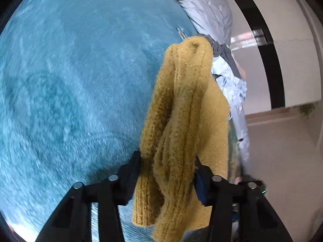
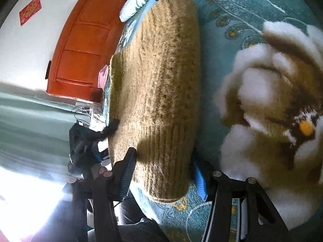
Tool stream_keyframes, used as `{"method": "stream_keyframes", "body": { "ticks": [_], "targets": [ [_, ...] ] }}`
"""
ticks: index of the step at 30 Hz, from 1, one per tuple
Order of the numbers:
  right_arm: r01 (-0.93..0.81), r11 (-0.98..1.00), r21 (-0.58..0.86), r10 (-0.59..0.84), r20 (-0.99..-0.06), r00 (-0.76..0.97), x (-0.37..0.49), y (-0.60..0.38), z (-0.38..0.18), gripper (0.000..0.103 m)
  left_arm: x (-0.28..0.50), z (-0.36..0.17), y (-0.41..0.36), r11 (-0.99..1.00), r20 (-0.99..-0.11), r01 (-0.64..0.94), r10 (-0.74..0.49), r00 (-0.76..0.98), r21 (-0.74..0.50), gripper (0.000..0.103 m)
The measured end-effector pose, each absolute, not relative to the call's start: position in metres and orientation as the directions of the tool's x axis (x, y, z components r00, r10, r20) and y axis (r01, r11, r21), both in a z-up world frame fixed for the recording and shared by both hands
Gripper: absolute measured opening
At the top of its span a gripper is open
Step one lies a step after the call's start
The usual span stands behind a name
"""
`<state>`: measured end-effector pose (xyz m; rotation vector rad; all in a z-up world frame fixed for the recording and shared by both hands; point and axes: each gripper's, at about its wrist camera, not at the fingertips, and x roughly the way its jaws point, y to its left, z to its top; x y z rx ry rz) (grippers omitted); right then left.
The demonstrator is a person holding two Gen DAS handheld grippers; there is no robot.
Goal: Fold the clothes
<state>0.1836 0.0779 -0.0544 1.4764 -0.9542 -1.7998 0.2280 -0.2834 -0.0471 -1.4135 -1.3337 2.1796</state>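
Left gripper point(image 1: 167, 171): black two-finger tool at the near edge of the left wrist view; its fingers are clamped on a bunched part of the mustard-yellow ribbed knit sweater point(image 1: 181, 121).
Sweater, left view: gathered into thick vertical folds, it rises from between the fingers toward the far middle of the frame and hangs clear of the surface behind it; a loose end droops below the fingers.
Right gripper point(image 2: 163, 167): black tool with blue finger pads point(image 2: 198, 179); the pads press on either side of the ribbed hem of the same sweater point(image 2: 159, 84), so it is closed on the cloth.
Sweater, right view: stretched as a broad flat panel from the near fingers to the far top of the frame; the other gripper's black fingertip point(image 2: 113, 126) touches its left edge.
Support surface: teal plush blanket point(image 1: 70, 90) with pale swirl patterns point(image 2: 232, 16), lying behind and to the right of the panel.
Right side: fluffy brown-and-white plush object point(image 2: 272, 104), blurred, resting on the blanket beside the sweater.
Far left, right view: orange-red wooden panel point(image 2: 80, 50) against a white wall bearing a red paper square point(image 2: 30, 10).
Far right, left view: grey floral quilt point(image 1: 210, 10) beyond the blanket's edge.
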Motion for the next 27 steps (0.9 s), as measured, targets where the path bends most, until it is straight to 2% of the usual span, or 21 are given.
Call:
{"method": "stream_keyframes", "body": {
  "ticks": [4,7,13,16,22,25,27],
  "targets": [
    [0.014,-0.535,0.845,-0.828,-0.522,-0.205,0.184,0.086,-0.05,0.03,0.232,-0.035,-0.273,-0.584,-0.623,0.261,0.59,-0.513,-0.768,0.034],
    [0.028,-0.532,0.846,-0.83,-0.514,-0.216,0.183,0.095,-0.043,0.028,0.235,-0.025,-0.25,-0.614,-0.629,0.211,0.614,-0.478,-0.76,0.032],
    [0.062,-0.601,0.797,-0.778,-0.566,-0.274,0.166,0.137,-0.011,0.027,0.232,-0.018,-0.186,-0.56,-0.545,0.072,0.757,-0.359,-0.825,0.032],
    [0.048,-0.643,0.764,-0.74,-0.605,-0.293,0.157,0.163,-0.003,0.027,0.224,-0.018,-0.164,-0.573,-0.556,0.031,0.778,-0.292,-0.819,0.032],
    [-0.004,-0.655,0.756,-0.719,-0.624,-0.307,0.158,0.185,-0.016,0.027,0.231,-0.024,-0.177,-0.549,-0.537,0.036,0.8,-0.268,-0.835,0.032],
    [-0.011,-0.661,0.751,-0.71,-0.63,-0.314,0.161,0.184,-0.02,0.03,0.236,-0.02,-0.19,-0.548,-0.536,0.039,0.799,-0.274,-0.836,0.037],
    [-0.024,-0.657,0.753,-0.707,-0.627,-0.326,0.162,0.188,-0.021,0.033,0.237,-0.014,-0.203,-0.54,-0.527,0.043,0.797,-0.297,-0.841,0.047]
  ]
}}
